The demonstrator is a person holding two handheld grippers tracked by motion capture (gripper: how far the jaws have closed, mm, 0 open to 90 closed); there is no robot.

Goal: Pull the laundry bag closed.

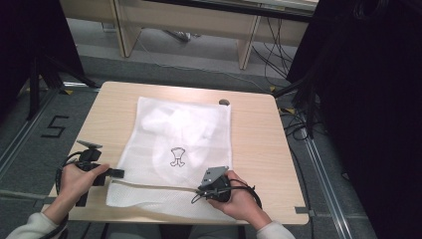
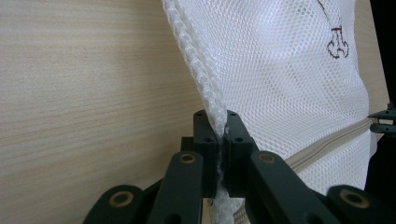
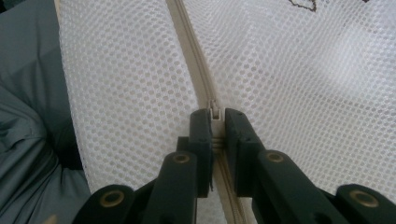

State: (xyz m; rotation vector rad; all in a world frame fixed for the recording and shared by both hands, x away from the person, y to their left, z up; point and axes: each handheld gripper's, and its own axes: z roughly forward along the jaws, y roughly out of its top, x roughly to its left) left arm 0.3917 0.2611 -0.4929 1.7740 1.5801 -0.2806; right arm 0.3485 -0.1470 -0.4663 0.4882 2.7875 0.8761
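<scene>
Mesh bag: one white mesh laundry bag (image 1: 174, 149) lies flat on the desk (image 1: 254, 144), its near edge by the person's side, a small dark figure printed at its middle.
Bag contents: a pale, soft shape shows through the mesh in the far half; what it is cannot be told.
Zipper: one beige zipper (image 1: 154, 186) runs across the near part of the bag, from the left corner towards the right hand.
Zipper slider: one slider (image 3: 215, 112), sitting on the zipper line, caught between the right gripper's jaws.
Left gripper: the left gripper (image 2: 218, 128) is closed on the bag's thick seamed edge (image 2: 196, 70) at the near left corner; mesh is pinched between the pads.
Right gripper: the right gripper (image 3: 215, 122) is closed on the zipper slider, the jaws straddling the zipper tape.
Hands: two, one on each gripper, both at the near edge of the desk.
Other on desk: one small dark object (image 1: 224, 102) at the far edge, just beyond the bag's far right corner.
</scene>
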